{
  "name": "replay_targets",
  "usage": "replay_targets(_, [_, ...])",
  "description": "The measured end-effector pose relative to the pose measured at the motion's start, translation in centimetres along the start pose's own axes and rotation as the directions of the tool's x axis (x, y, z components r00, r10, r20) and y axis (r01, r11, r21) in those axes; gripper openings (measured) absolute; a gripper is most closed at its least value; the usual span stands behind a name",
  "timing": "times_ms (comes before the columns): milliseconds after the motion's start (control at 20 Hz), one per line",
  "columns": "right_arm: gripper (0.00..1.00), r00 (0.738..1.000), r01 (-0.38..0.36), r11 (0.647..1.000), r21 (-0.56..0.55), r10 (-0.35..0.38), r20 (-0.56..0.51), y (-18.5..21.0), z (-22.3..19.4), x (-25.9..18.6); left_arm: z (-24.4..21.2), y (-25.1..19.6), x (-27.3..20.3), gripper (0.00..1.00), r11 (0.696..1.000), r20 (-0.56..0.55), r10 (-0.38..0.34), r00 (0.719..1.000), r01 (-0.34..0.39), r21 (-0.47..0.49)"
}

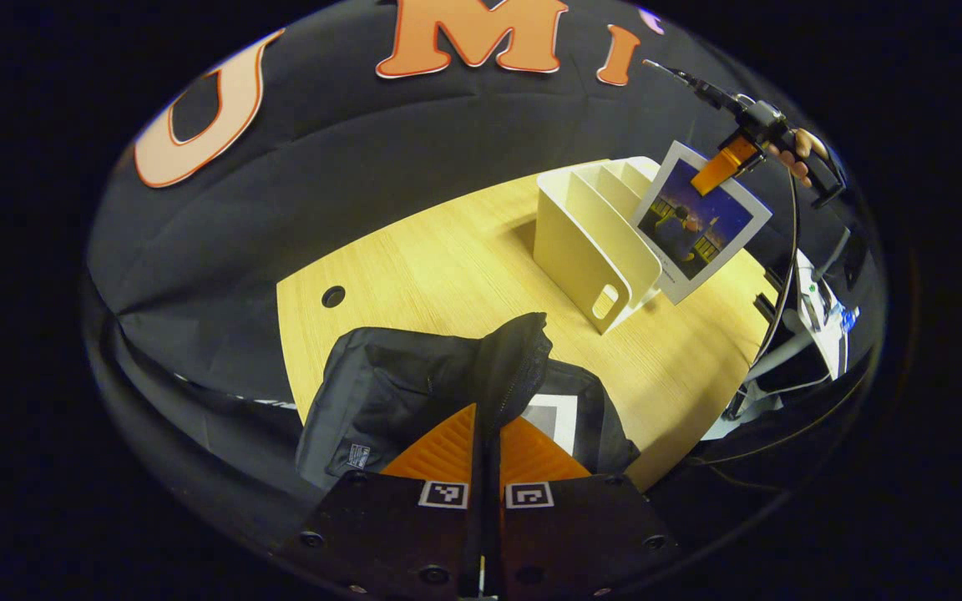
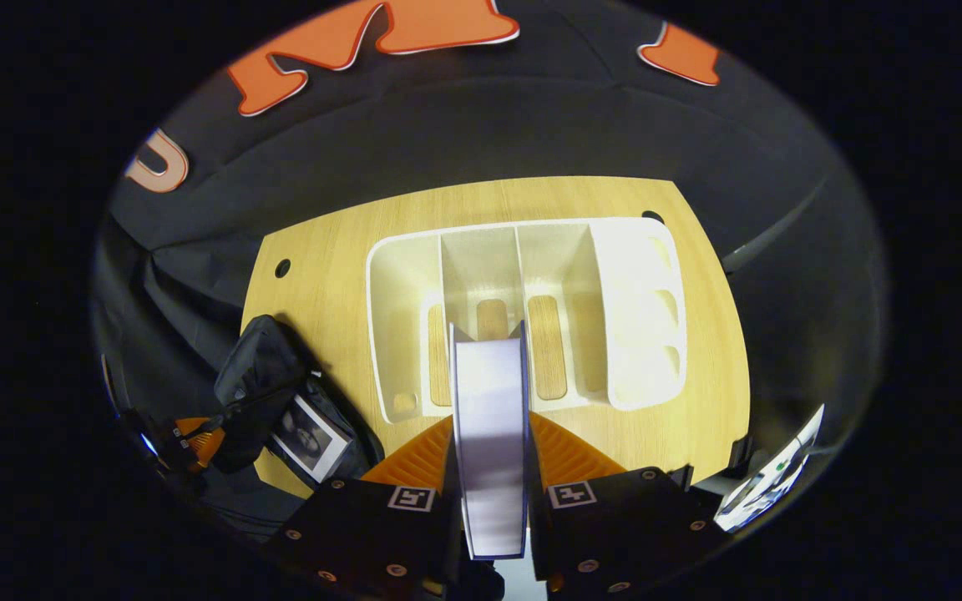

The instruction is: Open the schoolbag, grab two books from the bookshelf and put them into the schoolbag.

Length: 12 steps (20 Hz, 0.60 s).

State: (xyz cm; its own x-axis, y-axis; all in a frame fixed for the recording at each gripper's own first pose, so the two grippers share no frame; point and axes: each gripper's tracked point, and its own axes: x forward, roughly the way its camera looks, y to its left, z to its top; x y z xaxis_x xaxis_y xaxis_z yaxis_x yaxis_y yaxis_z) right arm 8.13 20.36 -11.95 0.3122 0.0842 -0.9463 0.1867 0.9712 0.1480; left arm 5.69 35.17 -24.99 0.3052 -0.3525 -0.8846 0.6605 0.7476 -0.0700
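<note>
Gripping the raised flap of the black schoolbag (image 1: 414,392), my left tool (image 1: 488,434) has its fingers closed narrow on the zipper edge, lifting it so the bag stands open on the wooden table (image 1: 448,267). Inside the opening lies one book (image 1: 554,417) with a white-bordered cover. In the right gripper view the same schoolbag (image 2: 260,376) sits at the table's (image 2: 331,275) near left corner, with that book's (image 2: 307,436) cover showing in it and my left tool (image 2: 197,442) at its flap.

My right tool (image 2: 491,451) is clamped on a second book (image 2: 491,434), both fingers pressing its covers, page edges toward the camera. It hangs above the white bookshelf (image 2: 523,317). From the left gripper view, that book (image 1: 702,221) is tilted beside the bookshelf (image 1: 594,242), pinched at its upper edge by my right tool (image 1: 723,167).
</note>
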Motion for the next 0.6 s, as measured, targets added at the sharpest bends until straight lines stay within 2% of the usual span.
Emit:
replay_targets(400, [0.35, 0.999, 0.031, 0.990, 0.138, -0.034, 0.021, 0.7, -6.9, -3.9, -0.5, 0.1, 0.3, 0.02, 0.994, 0.030, -0.092, 0.995, 0.090, 0.054])
replay_targets(600, [0.35, 0.999, -0.004, 0.973, 0.229, -0.004, 0.036, 2.8, -10.3, -4.8, -0.5, 0.3, -0.2, 0.02, 0.988, 0.044, -0.129, 0.991, 0.125, 0.086])
